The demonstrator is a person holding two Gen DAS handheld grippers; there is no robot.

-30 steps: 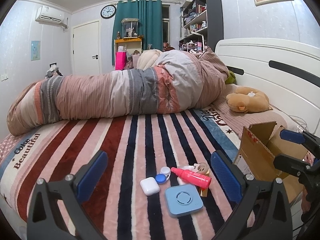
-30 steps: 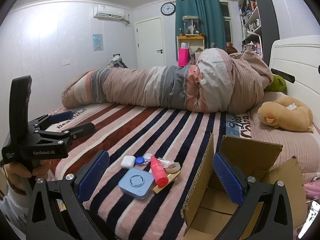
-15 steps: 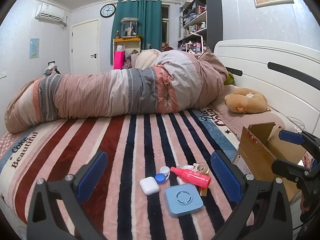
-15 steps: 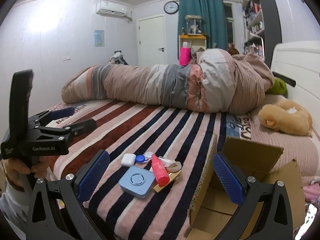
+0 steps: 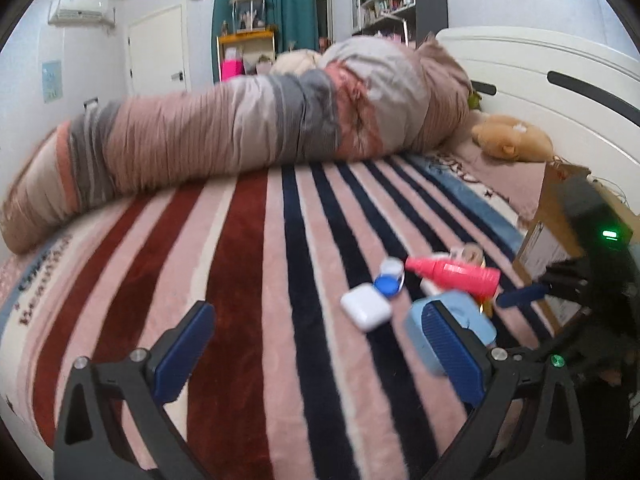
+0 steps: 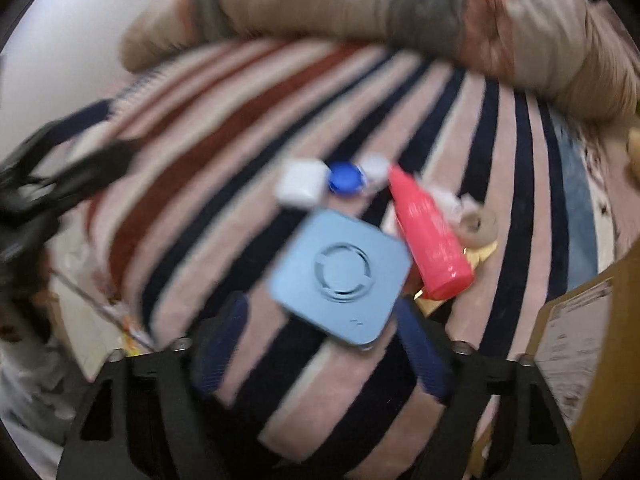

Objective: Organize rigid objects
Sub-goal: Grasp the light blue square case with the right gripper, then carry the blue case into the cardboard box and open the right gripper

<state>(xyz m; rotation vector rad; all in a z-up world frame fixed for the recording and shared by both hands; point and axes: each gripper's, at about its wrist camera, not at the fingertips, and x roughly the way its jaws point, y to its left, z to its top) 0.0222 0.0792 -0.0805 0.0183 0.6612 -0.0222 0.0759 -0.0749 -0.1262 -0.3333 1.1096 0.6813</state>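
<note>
Right wrist view: the blue square box [image 6: 340, 270] lies flat on the striped bed [image 6: 240, 128], near the bed's front edge, topmost thing in easy reach.
Right gripper [image 6: 320, 344]: pointed steeply down over the box's near corner; its fingers [image 6: 218, 346] are closing, the corner just between them, pads not yet pressing. Likely the first item to lift.
Neighbours: red bottle [image 6: 430, 242] lies touching the box's right side; white case [image 6: 300, 184] and a blue cap [image 6: 345, 178] just beyond it; tape roll [image 6: 478, 224] past the bottle.
Cardboard box [image 6: 576, 360]: stands at the bed's right edge, just beside the pile, probably the place to put things.
Left gripper [image 5: 316, 344]: fingers spread wide, nothing between them, hovering over bare stripes beside the white case.
Risk: the bottle may roll when the blue box is lifted.
</note>
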